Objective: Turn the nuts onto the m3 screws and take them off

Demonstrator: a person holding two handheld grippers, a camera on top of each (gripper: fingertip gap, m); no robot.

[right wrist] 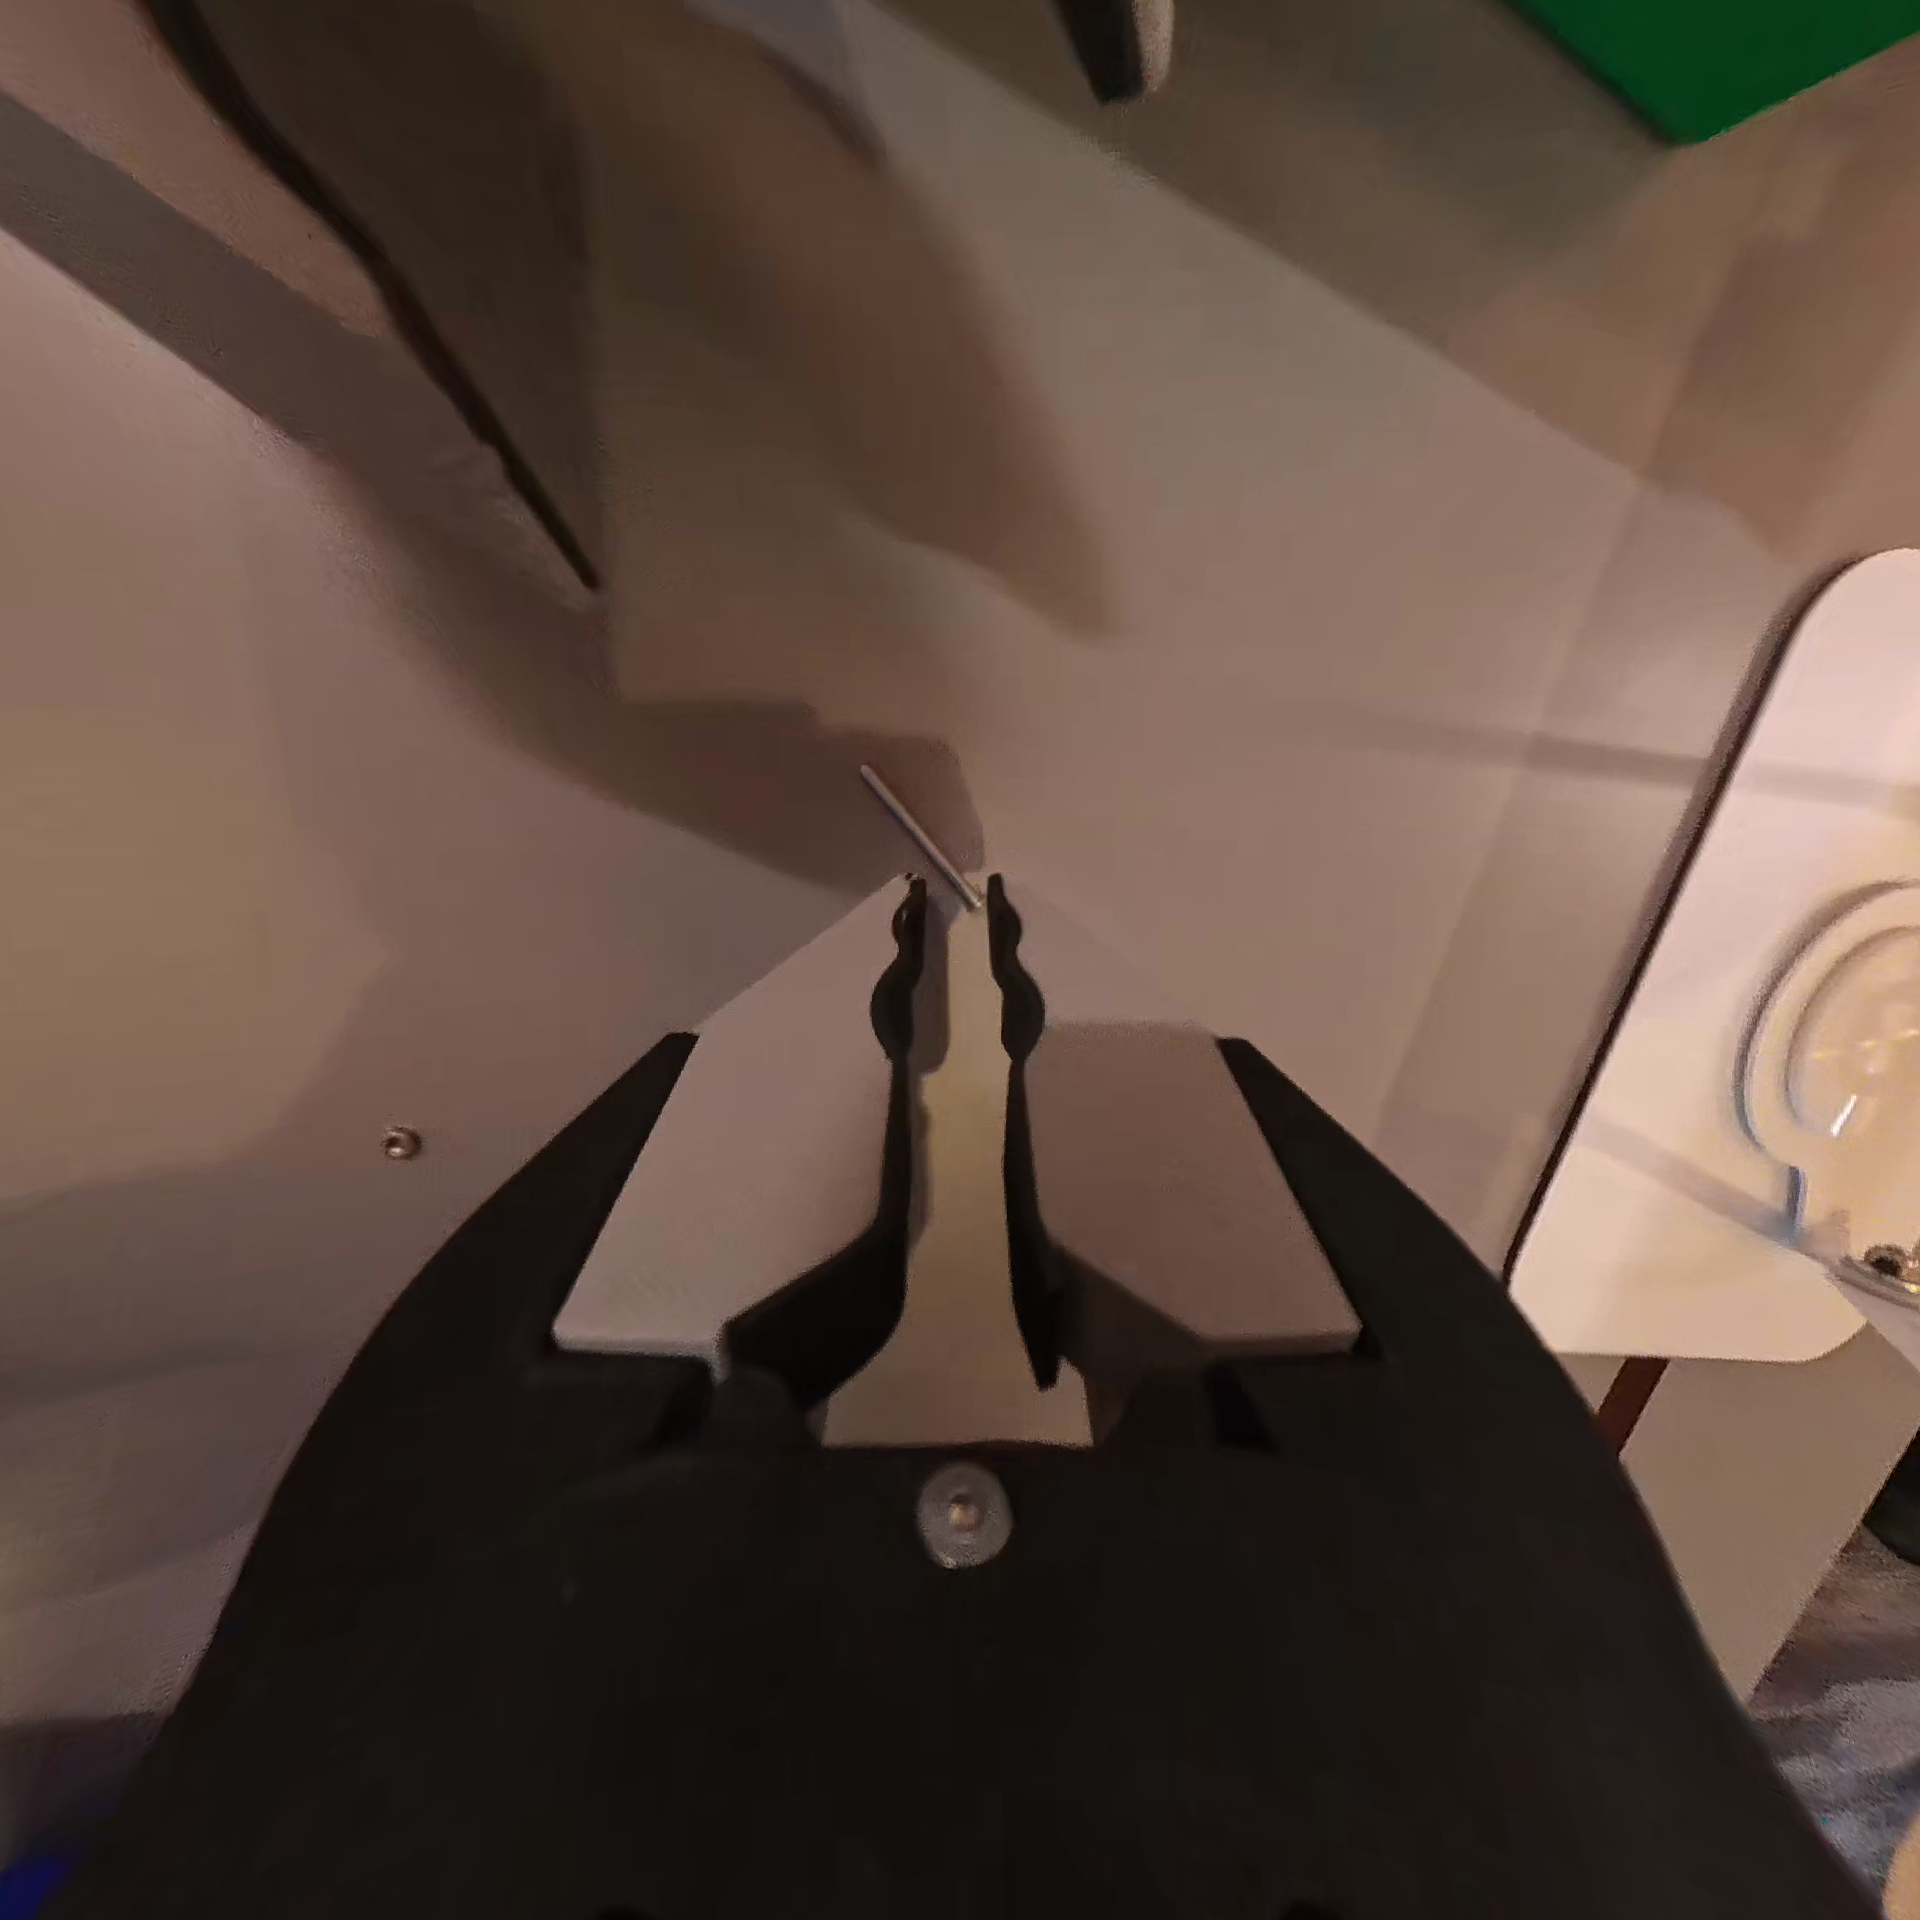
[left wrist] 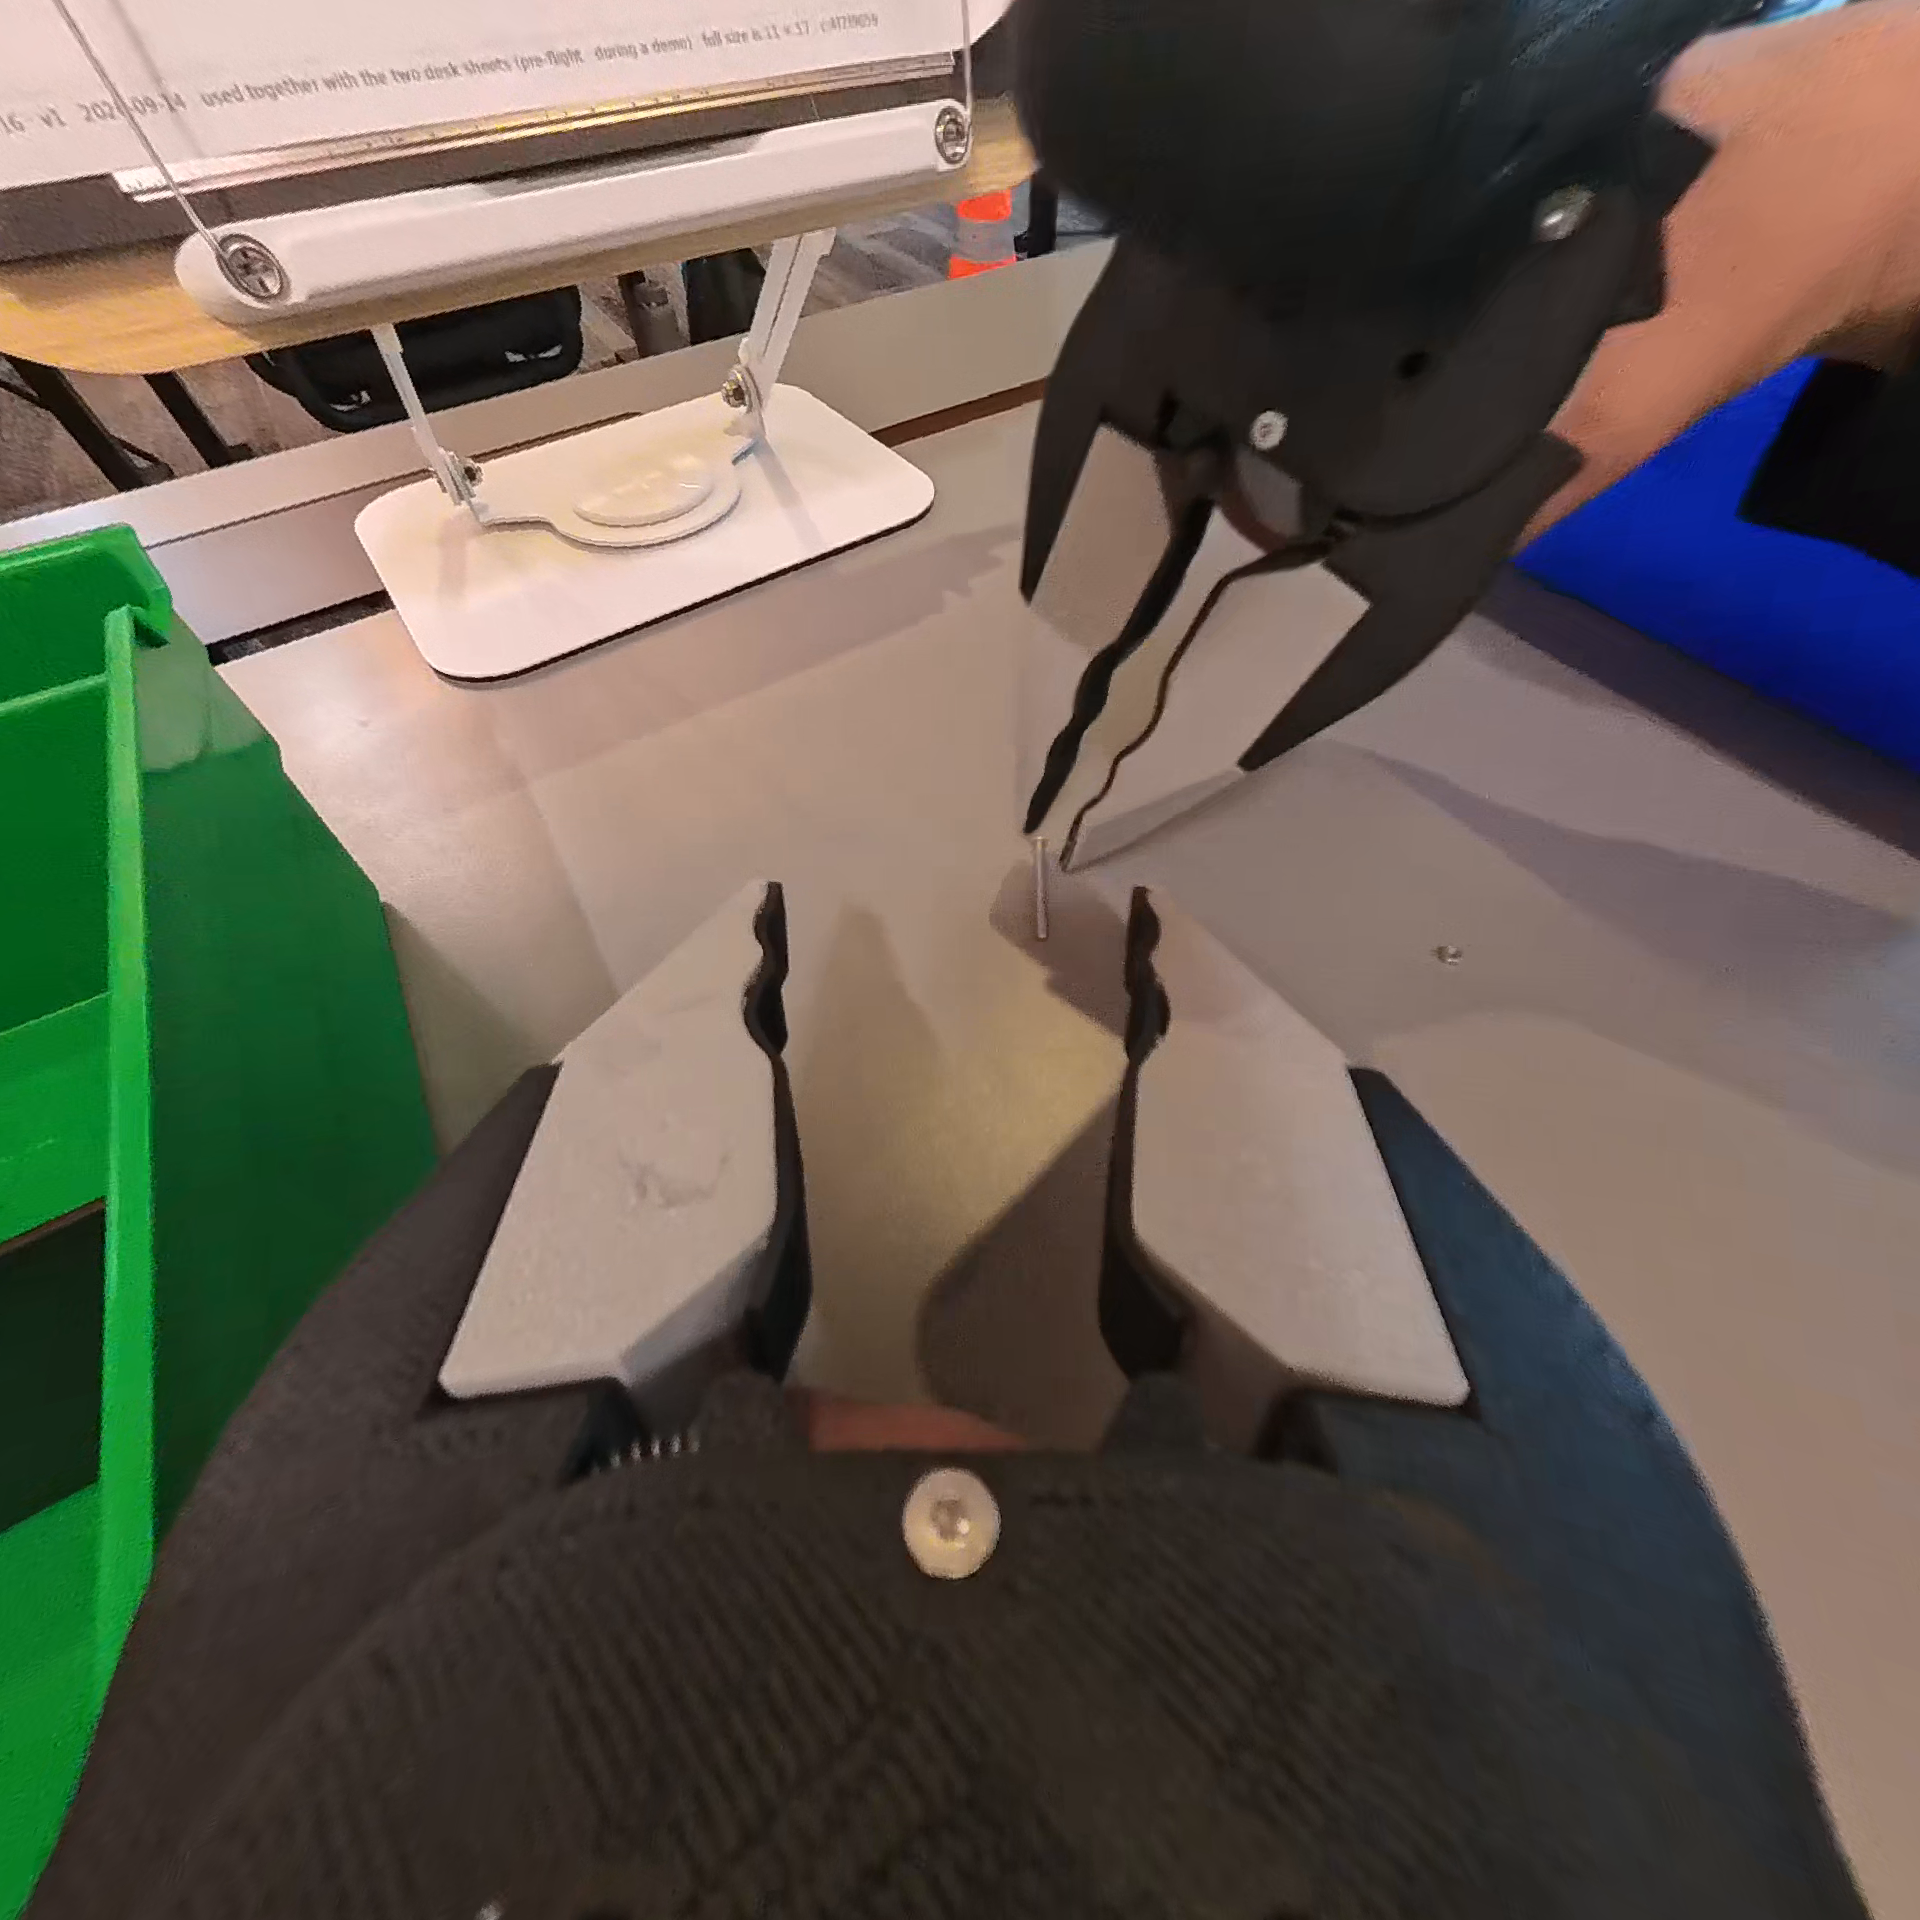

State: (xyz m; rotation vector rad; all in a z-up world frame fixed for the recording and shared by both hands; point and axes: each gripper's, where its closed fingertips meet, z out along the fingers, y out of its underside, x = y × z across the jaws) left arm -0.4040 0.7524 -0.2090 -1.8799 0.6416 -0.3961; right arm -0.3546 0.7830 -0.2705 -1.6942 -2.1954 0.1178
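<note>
A thin silver M3 screw (left wrist: 1039,896) stands upright on the grey table. It also shows in the right wrist view (right wrist: 920,836). My right gripper (right wrist: 954,885) comes down from the upper right in the left wrist view (left wrist: 1051,842). Its thin black fingertips (right wrist: 997,914) sit on either side of the screw's top end with a narrow gap, not clamped on it. My left gripper (left wrist: 956,914) is open and empty just in front of the screw, low over the table. A small silver nut (left wrist: 1447,953) lies loose on the table, apart from the screw, and shows in the right wrist view (right wrist: 398,1143).
A green bin (left wrist: 156,935) stands close on the left. A white tilting stand (left wrist: 644,540) with a sheet of paper is at the back; its base shows in the right wrist view (right wrist: 1714,987). A blue object (left wrist: 1714,603) lies at the right. A person's hand (left wrist: 1787,208) holds the right gripper. About 9 cm separates my left fingertips from my right.
</note>
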